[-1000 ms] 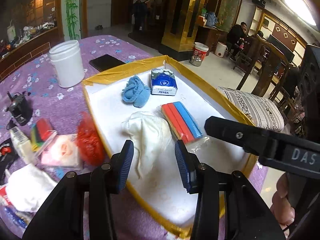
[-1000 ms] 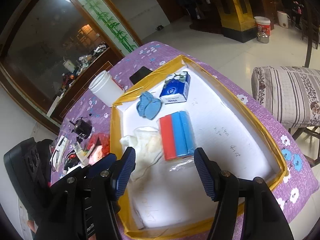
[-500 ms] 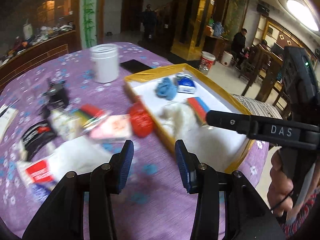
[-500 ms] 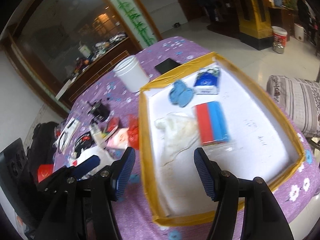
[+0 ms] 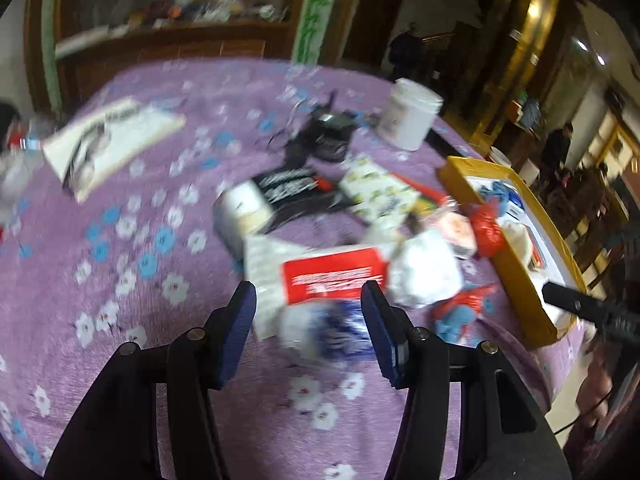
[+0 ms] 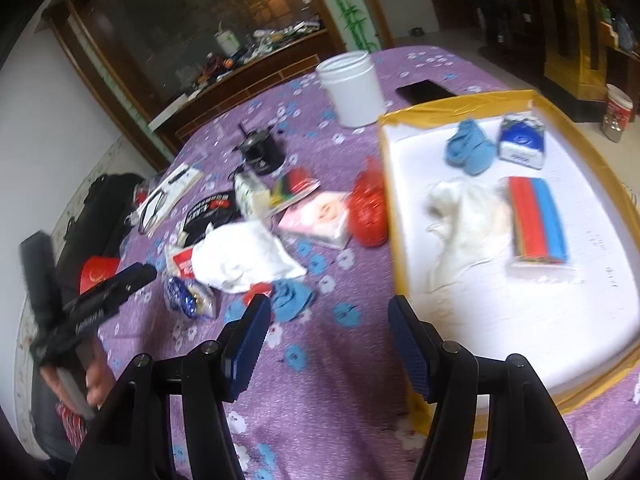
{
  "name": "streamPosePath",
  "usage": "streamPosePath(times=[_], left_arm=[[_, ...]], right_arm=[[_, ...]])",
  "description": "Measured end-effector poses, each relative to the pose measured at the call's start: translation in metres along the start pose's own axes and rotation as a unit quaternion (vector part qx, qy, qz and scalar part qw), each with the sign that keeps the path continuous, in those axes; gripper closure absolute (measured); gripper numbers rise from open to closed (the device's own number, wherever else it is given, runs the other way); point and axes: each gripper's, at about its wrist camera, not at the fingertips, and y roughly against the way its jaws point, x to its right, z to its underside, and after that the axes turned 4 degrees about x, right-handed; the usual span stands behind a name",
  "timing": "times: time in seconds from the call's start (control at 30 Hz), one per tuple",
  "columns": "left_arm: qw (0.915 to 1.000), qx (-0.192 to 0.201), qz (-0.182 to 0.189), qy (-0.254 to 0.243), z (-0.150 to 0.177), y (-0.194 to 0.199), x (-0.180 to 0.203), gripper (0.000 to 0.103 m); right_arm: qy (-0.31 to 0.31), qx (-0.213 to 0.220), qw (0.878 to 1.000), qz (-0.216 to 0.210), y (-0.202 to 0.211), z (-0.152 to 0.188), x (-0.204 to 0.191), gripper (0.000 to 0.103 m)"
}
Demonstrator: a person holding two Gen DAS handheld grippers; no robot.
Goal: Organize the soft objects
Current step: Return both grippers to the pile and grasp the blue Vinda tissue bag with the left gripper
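A yellow-rimmed white tray [image 6: 400,216] holds a blue sock [image 6: 470,152], a blue tissue pack [image 6: 520,142], a white cloth [image 6: 464,220] and a red-blue pack [image 6: 536,218]. On the purple tablecloth lie a white cloth [image 6: 244,256], a second blue sock [image 6: 292,298], a red bag [image 6: 368,208], a pink pack [image 6: 320,216] and a red-white packet [image 5: 332,276]. My left gripper [image 5: 308,332] is open over a blurred blue-white wrapper [image 5: 328,332]. My right gripper [image 6: 328,340] is open above the cloth beside the tray.
A white jar [image 6: 354,88], a black phone [image 6: 424,90], a black round gadget [image 6: 262,150], a black packet [image 6: 210,210] and a booklet [image 5: 108,144] lie on the table. The left gripper's body [image 6: 92,304] shows at the right wrist view's left.
Both grippers have swung left, away from the tray. The left one now faces the pile on the tablecloth; the right one sits over the cloth by the tray's left rim. Both stay open.
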Motion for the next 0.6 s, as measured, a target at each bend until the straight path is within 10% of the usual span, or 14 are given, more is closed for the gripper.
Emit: streamPosePath(times=[0.17, 0.43, 0.6], left_arm=[[0.9995, -0.019, 0.026, 0.004, 0.008, -0.018, -0.002, 0.050], [0.9833, -0.059, 0.109, -0.133, 0.038, -0.006, 0.056, 0.050], [0.9848, -0.048, 0.071, -0.151, 0.039, -0.007, 0.063, 0.050]], right_arm=[[0.009, -0.013, 1.000, -0.004, -0.009, 0.006, -0.006, 0.039], [0.017, -0.026, 0.999, -0.011, -0.018, 0.009, -0.013, 0.039], [0.025, -0.037, 0.999, -0.021, -0.026, 0.012, -0.020, 0.039]])
